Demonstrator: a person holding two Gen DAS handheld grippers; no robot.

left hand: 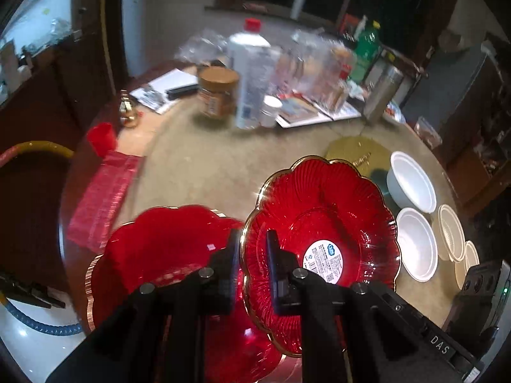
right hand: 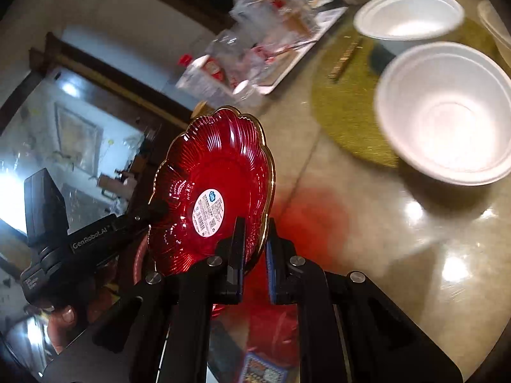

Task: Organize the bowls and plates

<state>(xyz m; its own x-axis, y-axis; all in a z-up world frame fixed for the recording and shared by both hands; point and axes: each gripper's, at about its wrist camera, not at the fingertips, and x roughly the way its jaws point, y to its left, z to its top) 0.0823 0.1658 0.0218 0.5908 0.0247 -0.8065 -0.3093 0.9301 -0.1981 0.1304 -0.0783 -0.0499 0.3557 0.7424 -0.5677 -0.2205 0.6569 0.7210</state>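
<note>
A red scalloped glass plate (left hand: 322,223) with a gold rim and a white label is held on edge, tilted, above the table. My left gripper (left hand: 252,249) is shut on its rim. My right gripper (right hand: 255,239) is shut on the same plate (right hand: 217,178) at the opposite rim. A second red plate (left hand: 166,249) lies under it at the lower left. Two white foam bowls (left hand: 412,185) (left hand: 418,245) stand to the right; they also show in the right wrist view (right hand: 408,12) (right hand: 447,111). Cream bowls (left hand: 450,233) sit further right.
Bottles, a jar (left hand: 218,92) and papers crowd the table's far side. A gold round mat (left hand: 357,154) lies by the white bowls. A red packet (left hand: 102,198) and red cup (left hand: 102,137) sit at the left edge. The left gripper's body (right hand: 64,242) shows in the right view.
</note>
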